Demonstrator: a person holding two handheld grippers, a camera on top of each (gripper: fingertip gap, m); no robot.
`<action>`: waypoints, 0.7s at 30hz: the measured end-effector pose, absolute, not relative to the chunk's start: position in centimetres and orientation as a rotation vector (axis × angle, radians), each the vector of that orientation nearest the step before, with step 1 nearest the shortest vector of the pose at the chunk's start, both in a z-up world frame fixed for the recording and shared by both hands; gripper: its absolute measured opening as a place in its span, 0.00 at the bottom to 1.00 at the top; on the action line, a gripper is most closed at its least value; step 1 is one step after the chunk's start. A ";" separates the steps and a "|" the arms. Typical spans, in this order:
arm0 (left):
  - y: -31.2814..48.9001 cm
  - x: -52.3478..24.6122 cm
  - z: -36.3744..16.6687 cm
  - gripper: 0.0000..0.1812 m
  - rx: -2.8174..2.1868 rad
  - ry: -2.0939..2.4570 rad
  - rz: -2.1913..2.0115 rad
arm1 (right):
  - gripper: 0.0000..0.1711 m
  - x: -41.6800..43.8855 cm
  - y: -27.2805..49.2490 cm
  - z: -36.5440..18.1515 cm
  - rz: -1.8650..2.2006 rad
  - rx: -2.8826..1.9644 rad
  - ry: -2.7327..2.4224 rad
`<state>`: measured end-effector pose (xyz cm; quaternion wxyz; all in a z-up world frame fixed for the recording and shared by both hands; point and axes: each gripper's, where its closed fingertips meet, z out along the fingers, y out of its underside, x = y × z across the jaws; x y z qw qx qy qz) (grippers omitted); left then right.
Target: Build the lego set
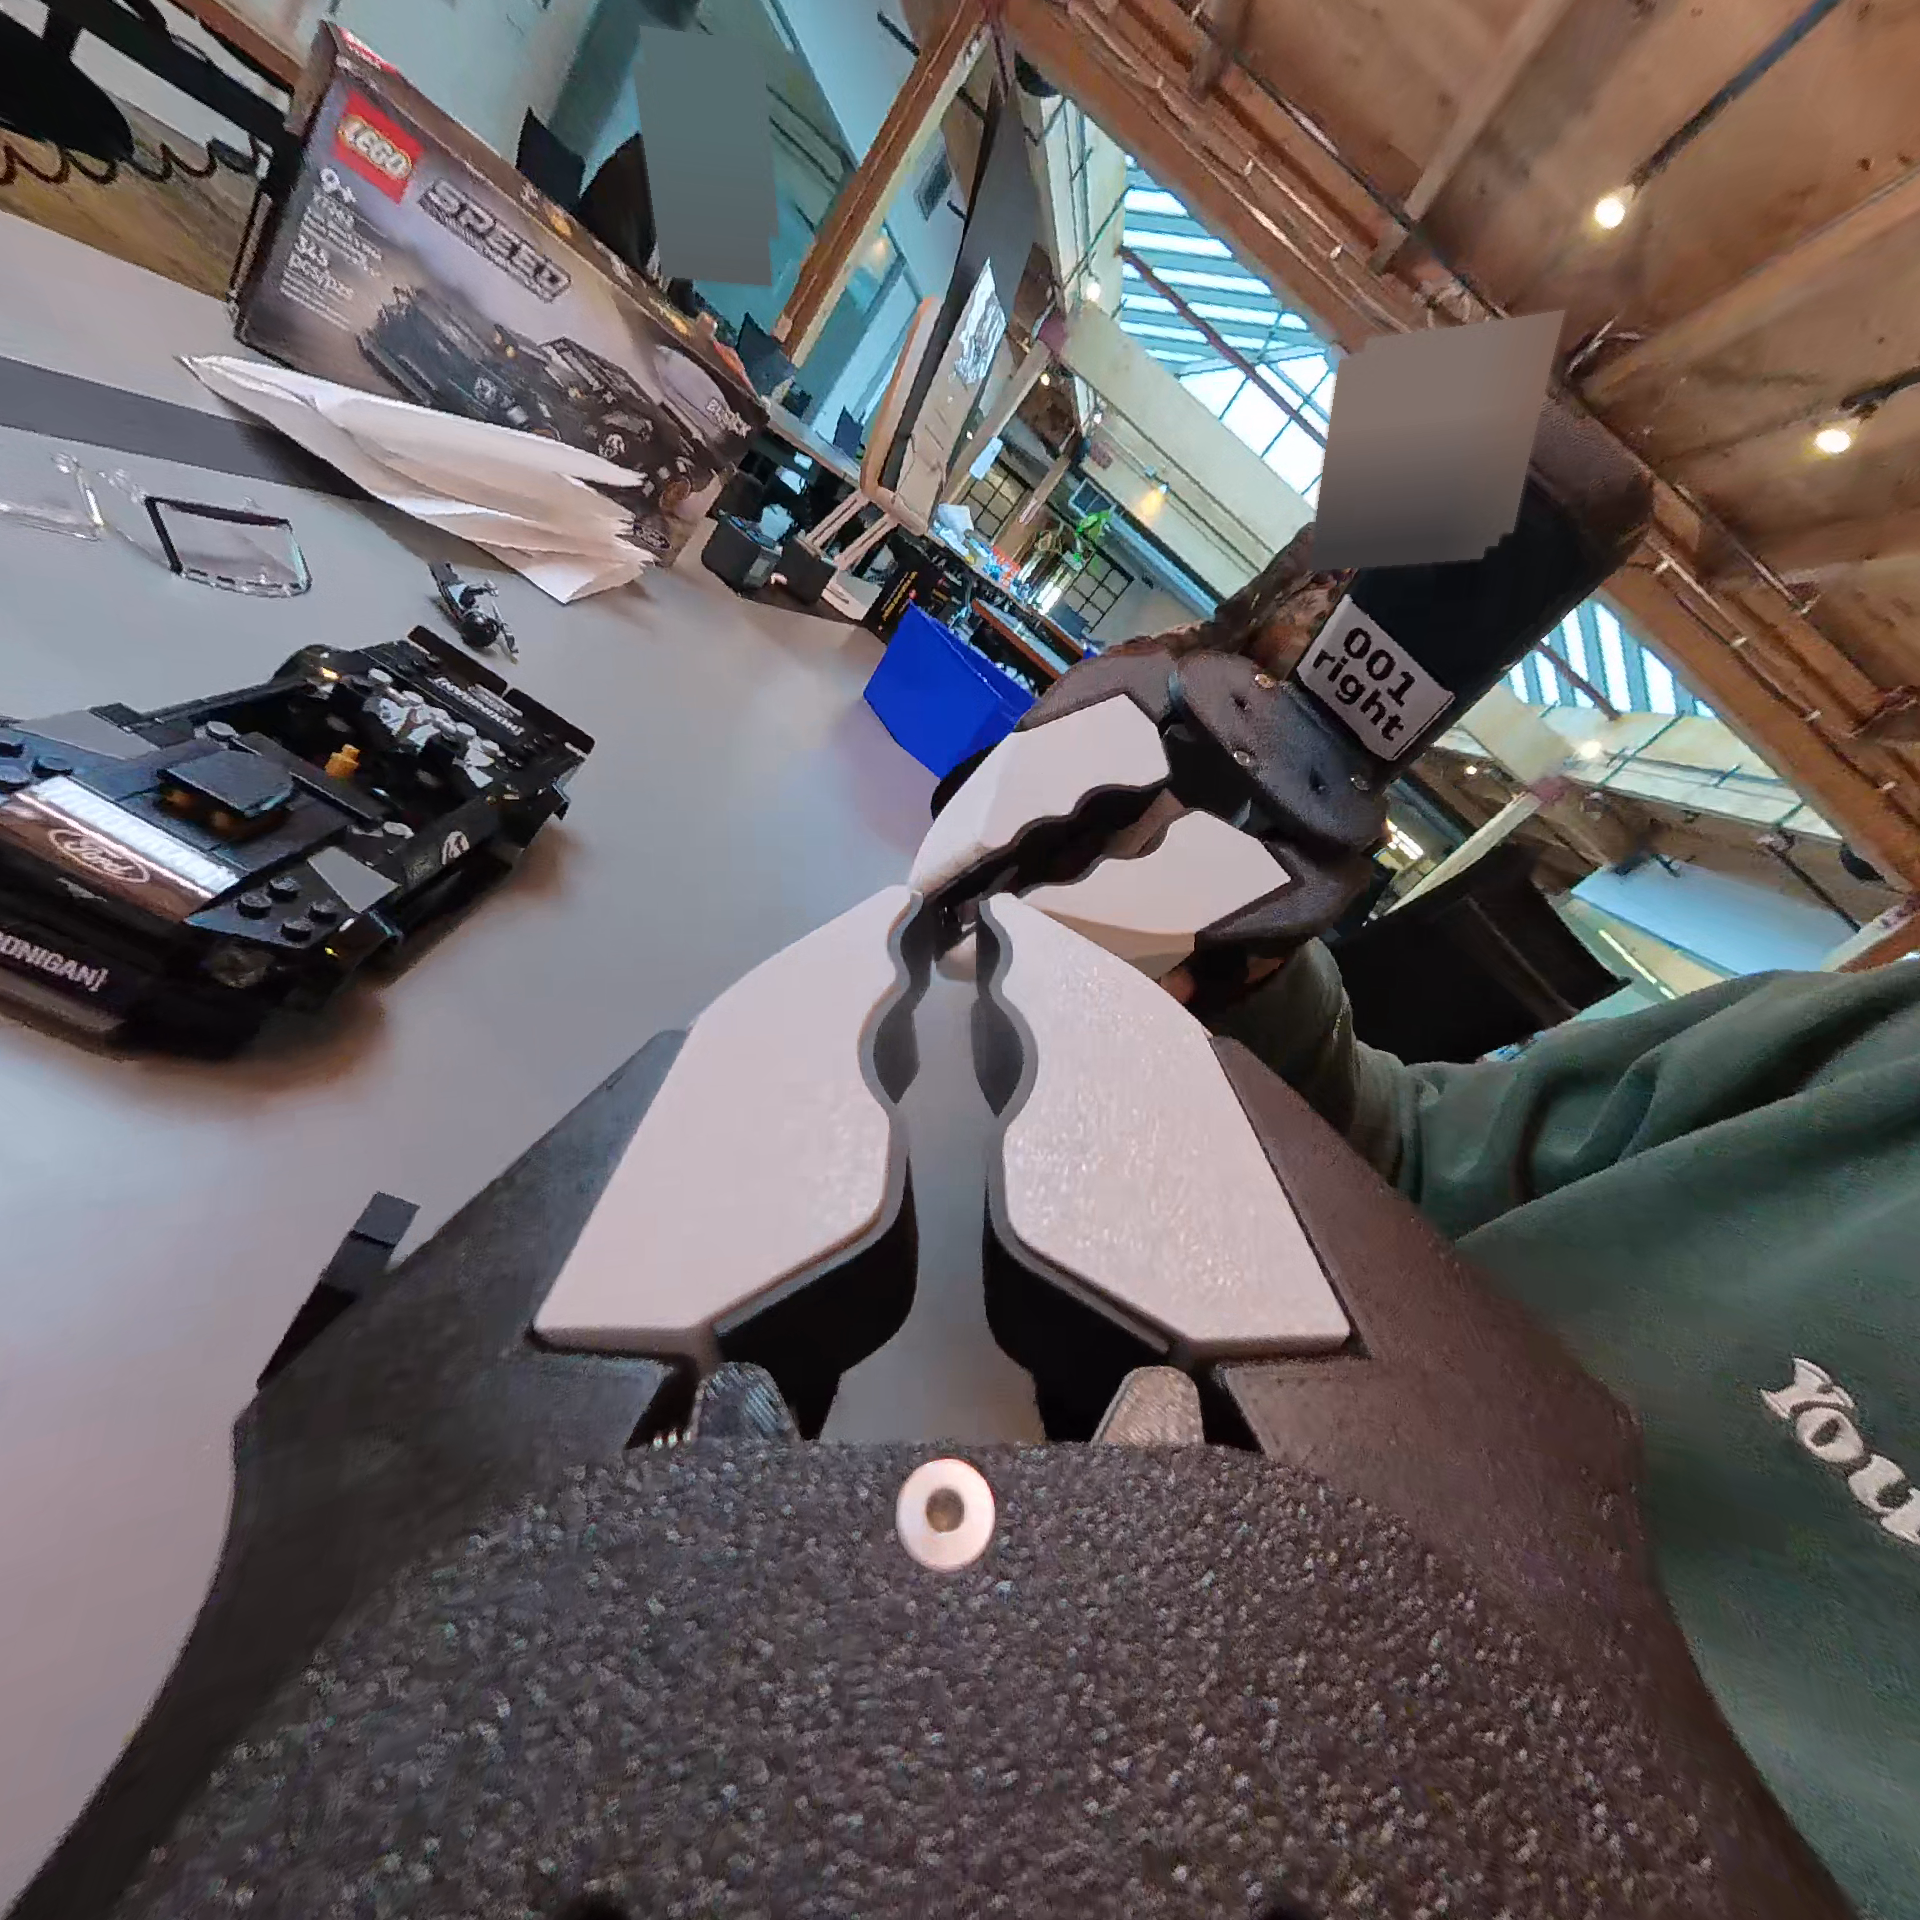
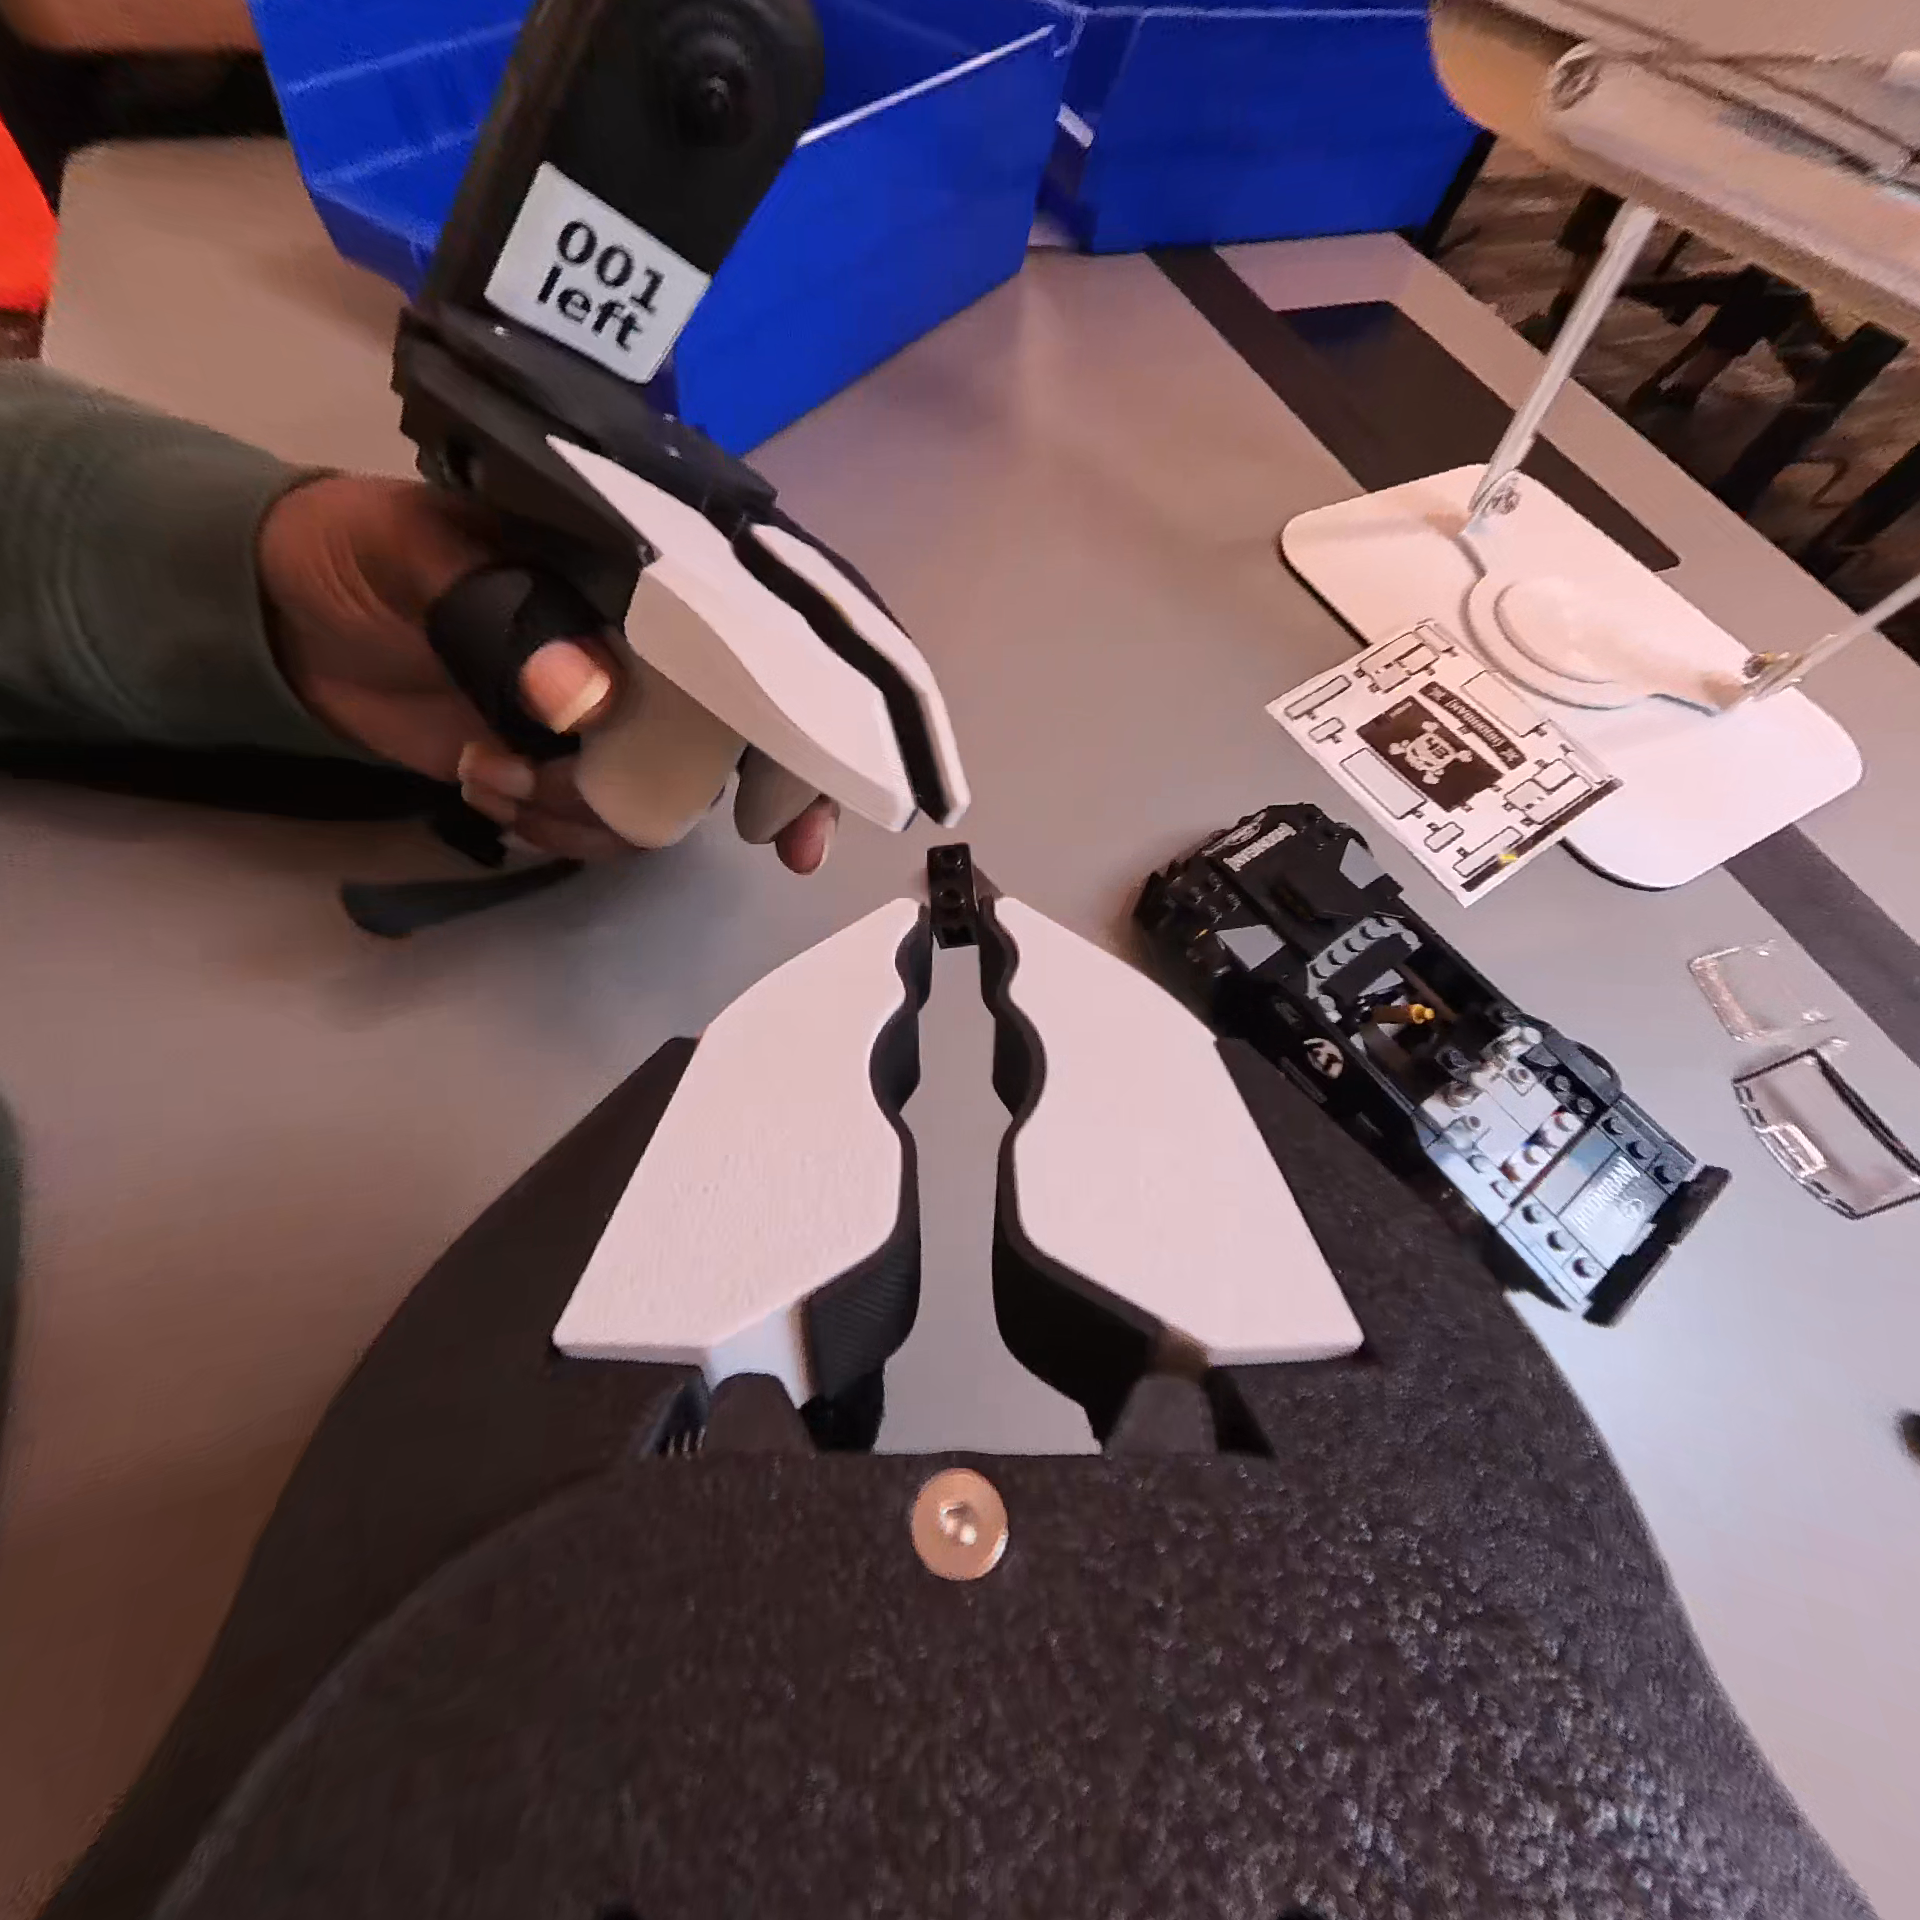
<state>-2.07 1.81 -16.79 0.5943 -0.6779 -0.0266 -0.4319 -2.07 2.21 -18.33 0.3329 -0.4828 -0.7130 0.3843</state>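
Note:
My right gripper [image 2: 956, 920] is shut on a small black studded brick [image 2: 952, 902], held upright above the grey table [image 2: 1122, 540]. My left gripper [image 2: 938, 814] points down with its tip just over the brick's top, jaws nearly together; I cannot see anything between them. In the left wrist view the left gripper [image 1: 945, 920] meets the right gripper [image 1: 940, 883] tip to tip, and the brick is mostly hidden. The part-built black car [image 2: 1423, 1049] lies right of the grippers; it also shows in the left wrist view [image 1: 239, 831].
A sticker sheet [image 2: 1444, 769] lies on a white stand base [image 2: 1662, 675]. Clear windscreen pieces [image 2: 1829, 1132] lie right of the car. Blue bins [image 2: 883, 208] stand behind. The set's box [image 1: 488, 291], torn paper bags [image 1: 468, 468] and small black parts [image 1: 473, 608] lie far left. Less than 4 cm separates the two grippers' tips. From either gripper's tips it is about 15 centimeters to the part-built black car [image 2: 1423, 1049]. Seen from the left wrist view [image 1: 410, 761] as well.

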 end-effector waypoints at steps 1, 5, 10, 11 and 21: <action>1.9 -2.0 -17.0 0.05 -1.591 -0.062 -1.001 | 0.05 -2.1 2.0 -18.5 1.001 -1.253 -1.873; 1.7 -2.0 -17.2 0.06 -1.611 -0.051 -0.993 | 0.05 -2.0 1.5 -18.7 1.041 -1.242 -1.895; 1.4 -1.1 -17.2 0.07 -1.631 0.087 -0.925 | 0.05 -1.4 0.6 -18.2 1.164 -1.230 -1.908; 1.2 -0.7 -17.0 0.05 -1.623 0.128 -0.920 | 0.05 -1.2 0.4 -18.1 1.190 -1.226 -1.915; -0.3 1.1 -16.6 0.05 -1.616 0.415 -0.776 | 0.05 0.4 -1.1 -17.7 1.379 -1.188 -2.005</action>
